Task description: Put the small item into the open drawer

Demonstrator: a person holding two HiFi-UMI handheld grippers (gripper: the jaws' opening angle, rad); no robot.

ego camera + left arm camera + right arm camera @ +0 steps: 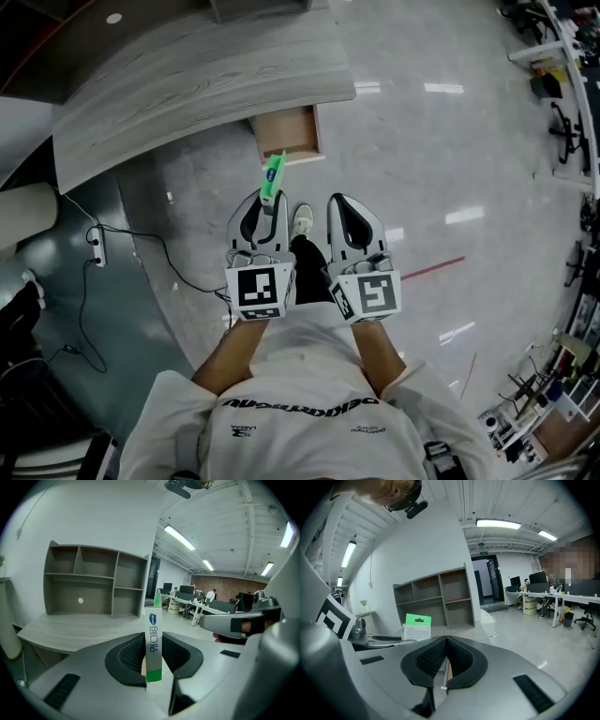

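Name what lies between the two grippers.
In the head view, the person's white shoe and dark trouser leg show between the left gripper and right gripper, lower down.

glossy floor (441,141), matt wood-grain desk (187,84), shiny card packet (153,644)

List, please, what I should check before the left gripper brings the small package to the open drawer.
1. Grip on the small package: ok, the left gripper presses it from both sides.
2. Drawer open: ok, pulled out under the desk.
3. Room in the drawer: ok, the inside looks bare.
4. Right gripper out of the path: ok, shut, empty, beside the left one.
5. Package over the opening: cannot tell, its tip shows near the drawer's front edge.
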